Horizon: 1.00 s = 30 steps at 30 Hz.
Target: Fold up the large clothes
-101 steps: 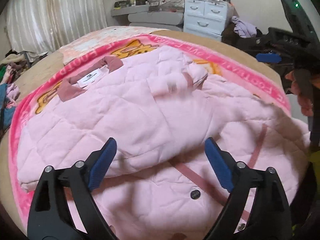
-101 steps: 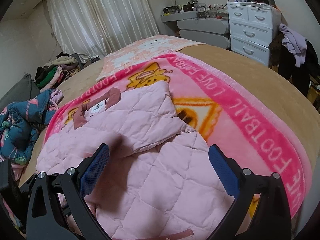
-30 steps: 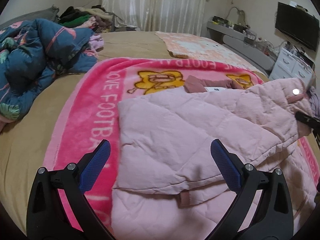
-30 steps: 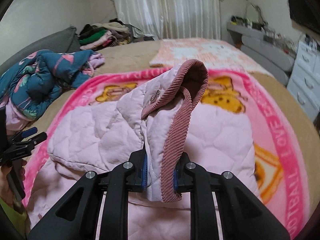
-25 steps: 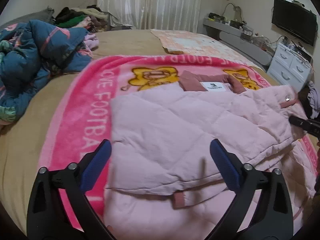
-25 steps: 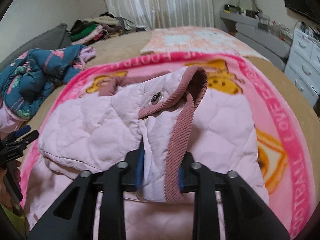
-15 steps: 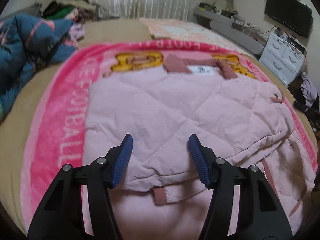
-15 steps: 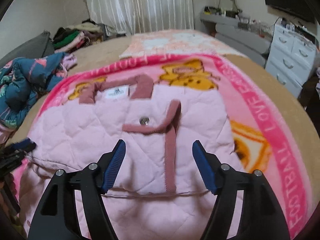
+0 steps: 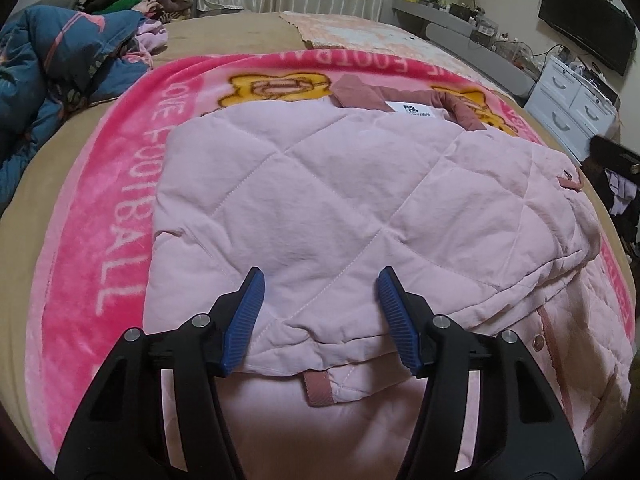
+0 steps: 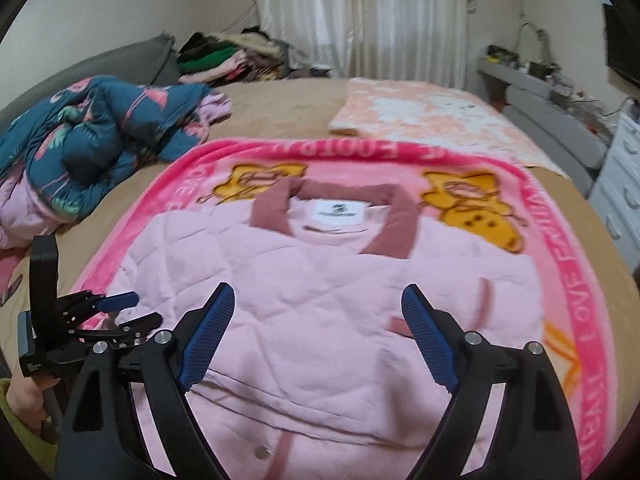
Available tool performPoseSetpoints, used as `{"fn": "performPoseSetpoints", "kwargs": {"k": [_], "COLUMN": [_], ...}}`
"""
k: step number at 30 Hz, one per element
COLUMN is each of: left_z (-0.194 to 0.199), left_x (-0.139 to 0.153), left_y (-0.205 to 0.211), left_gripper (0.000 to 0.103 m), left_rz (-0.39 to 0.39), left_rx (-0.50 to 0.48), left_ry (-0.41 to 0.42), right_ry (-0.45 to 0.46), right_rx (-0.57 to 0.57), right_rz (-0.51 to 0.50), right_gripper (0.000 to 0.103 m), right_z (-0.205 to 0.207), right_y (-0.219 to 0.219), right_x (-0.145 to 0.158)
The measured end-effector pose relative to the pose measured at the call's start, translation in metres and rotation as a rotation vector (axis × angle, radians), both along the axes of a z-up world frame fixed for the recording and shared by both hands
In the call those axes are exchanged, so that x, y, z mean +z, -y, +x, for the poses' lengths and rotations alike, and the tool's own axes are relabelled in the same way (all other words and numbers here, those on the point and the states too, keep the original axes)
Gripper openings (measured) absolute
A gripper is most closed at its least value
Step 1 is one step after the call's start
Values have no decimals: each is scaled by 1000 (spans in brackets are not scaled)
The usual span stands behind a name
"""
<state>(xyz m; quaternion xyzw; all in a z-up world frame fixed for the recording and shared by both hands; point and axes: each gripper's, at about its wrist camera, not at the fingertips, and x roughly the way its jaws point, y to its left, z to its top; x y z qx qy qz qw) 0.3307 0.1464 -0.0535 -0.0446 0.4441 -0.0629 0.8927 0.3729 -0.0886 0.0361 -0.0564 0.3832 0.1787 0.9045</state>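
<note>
A pale pink quilted jacket point(image 9: 320, 180) lies flat on a bright pink blanket point(image 9: 100, 220), with a dusty-rose collar point(image 10: 332, 196) and a white label at the far end. Both sleeves are folded across its body. My left gripper point(image 9: 320, 312) hangs low over the near edge of the folded sleeve. It is open about halfway, its blue pads astride the cloth without pressing it. My right gripper point(image 10: 318, 332) is over the jacket point(image 10: 320, 280), its jaws opening with nothing between them. The left gripper point(image 10: 108, 312) shows at the left of the right wrist view, held by a hand.
The blanket point(image 10: 568, 280) covers a tan bed. A crumpled blue floral duvet point(image 10: 100, 132) lies at the left and a clothes pile point(image 10: 224, 56) behind it. White drawers point(image 9: 572, 100) and a wall TV point(image 9: 588, 36) are at the right.
My right gripper let go of the rose-trimmed sleeve cuff, which now lies flat on the jacket, and its jaws spread wide. My left gripper narrowed from wide to half open and sank toward the jacket.
</note>
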Motion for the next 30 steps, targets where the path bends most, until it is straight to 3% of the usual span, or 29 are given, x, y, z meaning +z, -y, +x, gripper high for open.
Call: {"fn": "performPoseSetpoints", "kwargs": {"k": [8,13,19,26,30], "left_z": [0,0,1,0,-2], "left_x": [0,-4,-4,6,14], "left_y": [0,2,1,-1,0], "left_gripper": [51,51,51,53,71], "left_rz": [-2,9,0,-26,-30], "left_rx": [-2,-4,-2,-2,3], "left_ry": [0,-3,-7,-19,-16], "right_ry": [-203,-179,-155,-119,-97], "right_rx": [8,-11,-26,-49,-65], "right_rz": [-60,-80,-54,72,89], "right_gripper": [85,86,86,93,93], "right_z": [36,34,21,-9,-19], "right_y": [-11,-15,-7,17,26], "right_x": [-70,-95,-83,-50,-39]}}
